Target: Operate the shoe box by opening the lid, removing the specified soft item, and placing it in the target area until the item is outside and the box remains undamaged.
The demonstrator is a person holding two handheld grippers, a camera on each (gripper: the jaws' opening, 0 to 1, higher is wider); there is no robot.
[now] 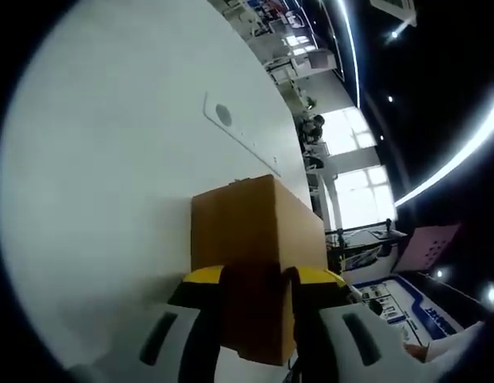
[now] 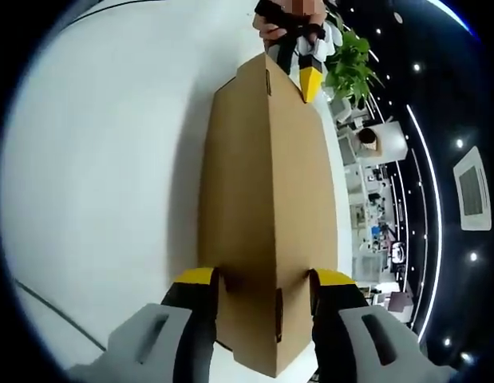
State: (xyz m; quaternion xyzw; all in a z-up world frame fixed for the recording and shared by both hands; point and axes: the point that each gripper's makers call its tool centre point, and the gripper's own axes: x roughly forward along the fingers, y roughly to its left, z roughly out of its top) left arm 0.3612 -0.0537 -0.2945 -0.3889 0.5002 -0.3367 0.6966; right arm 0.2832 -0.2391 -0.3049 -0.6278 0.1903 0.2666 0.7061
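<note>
Closed cardboard shoe box (image 2: 266, 207) on white worktop (image 2: 103, 175), each end pinched by left claw (image 1: 258, 297) and right claw (image 2: 262, 294), likely steadying before lid-opening.

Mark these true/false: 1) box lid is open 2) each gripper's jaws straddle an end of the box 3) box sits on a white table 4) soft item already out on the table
1) False: the cardboard box has its lid down.
2) True: the right gripper and the left gripper each have the box between their jaws, at opposite ends; whether they are clamped on it cannot be told.
3) True: the white table is under it.
4) False: no soft item lies on the table beside the box.
</note>
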